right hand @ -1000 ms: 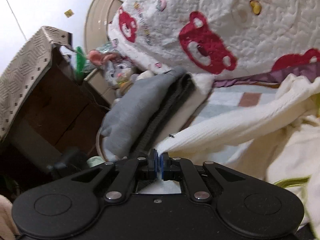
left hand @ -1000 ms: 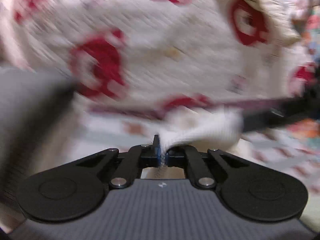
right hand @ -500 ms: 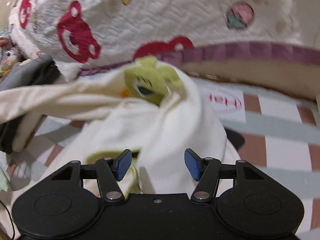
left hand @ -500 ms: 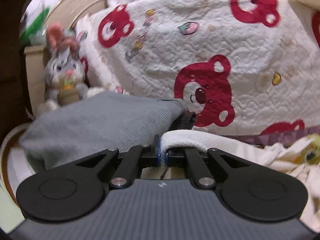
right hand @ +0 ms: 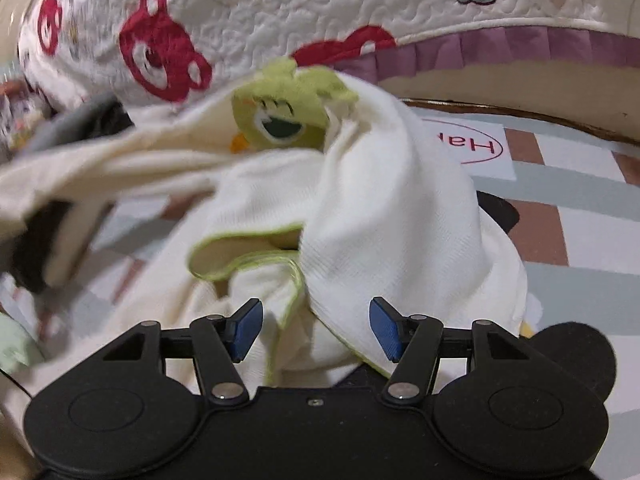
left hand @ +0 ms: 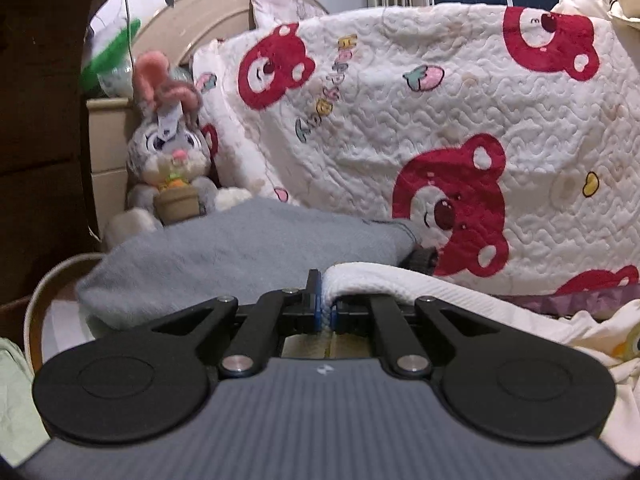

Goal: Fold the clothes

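Observation:
A cream knit garment (right hand: 384, 216) with green trim and a green plush patch (right hand: 288, 116) lies bunched on the bed. My left gripper (left hand: 326, 312) is shut on a cream sleeve end (left hand: 400, 284) of it, just in front of a folded grey garment (left hand: 240, 252). My right gripper (right hand: 316, 328) is open, low over the bunched body of the cream garment, with cloth lying between its blue pads (right hand: 384, 332). The sleeve stretches away to the left in the right wrist view.
A white quilt with red bears (left hand: 460, 128) is heaped behind. A grey plush rabbit (left hand: 168, 160) sits by the beige headboard (left hand: 192, 20). The striped bed sheet (right hand: 580, 232) shows at right. A pale green cloth (left hand: 16, 400) lies at lower left.
My right gripper let go of the sleeve, opened, and swung right over the garment's body. My left gripper kept its hold and steadied in front of the grey garment.

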The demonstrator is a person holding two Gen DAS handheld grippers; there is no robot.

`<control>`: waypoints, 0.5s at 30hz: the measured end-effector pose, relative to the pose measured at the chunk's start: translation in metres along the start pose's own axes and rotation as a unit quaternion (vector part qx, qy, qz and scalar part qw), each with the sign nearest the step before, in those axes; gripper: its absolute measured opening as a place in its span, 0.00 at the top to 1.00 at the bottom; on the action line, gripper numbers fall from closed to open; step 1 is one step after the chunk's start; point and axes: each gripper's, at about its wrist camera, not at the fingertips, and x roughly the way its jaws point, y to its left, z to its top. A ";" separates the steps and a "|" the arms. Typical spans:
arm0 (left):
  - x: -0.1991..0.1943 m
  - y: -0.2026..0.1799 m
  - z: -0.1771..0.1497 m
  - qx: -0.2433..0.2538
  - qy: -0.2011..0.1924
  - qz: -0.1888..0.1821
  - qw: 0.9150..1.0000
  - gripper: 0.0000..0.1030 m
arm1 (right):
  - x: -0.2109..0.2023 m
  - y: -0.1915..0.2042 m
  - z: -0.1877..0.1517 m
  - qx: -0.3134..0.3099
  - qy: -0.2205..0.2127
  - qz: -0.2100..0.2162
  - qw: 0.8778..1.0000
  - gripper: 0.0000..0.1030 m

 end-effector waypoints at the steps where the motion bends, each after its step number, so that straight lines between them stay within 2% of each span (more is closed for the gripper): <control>1: 0.000 0.001 0.001 -0.005 0.002 -0.004 1.000 0.96 | 0.000 0.002 -0.001 -0.004 -0.003 -0.001 1.000 0.37; 5: 0.000 0.004 0.001 -0.038 0.016 -0.048 0.998 0.96 | 0.000 0.011 -0.003 -0.019 -0.015 -0.003 1.000 0.39; 7: 0.000 0.005 0.001 -0.066 0.031 -0.089 0.993 0.96 | 0.000 0.016 -0.004 -0.027 -0.021 -0.004 0.999 0.39; 9: 0.001 0.007 0.002 -0.103 0.055 -0.151 0.982 0.96 | -0.010 0.027 0.008 -0.063 -0.044 -0.004 0.997 0.39; 12: -0.002 0.004 0.002 -0.147 0.079 -0.236 0.957 0.96 | -0.015 0.053 0.033 -0.141 -0.056 0.014 0.988 0.39; 15: -0.013 -0.007 0.003 -0.146 0.075 -0.298 0.941 0.97 | -0.013 0.086 0.048 -0.232 -0.063 0.034 0.970 0.39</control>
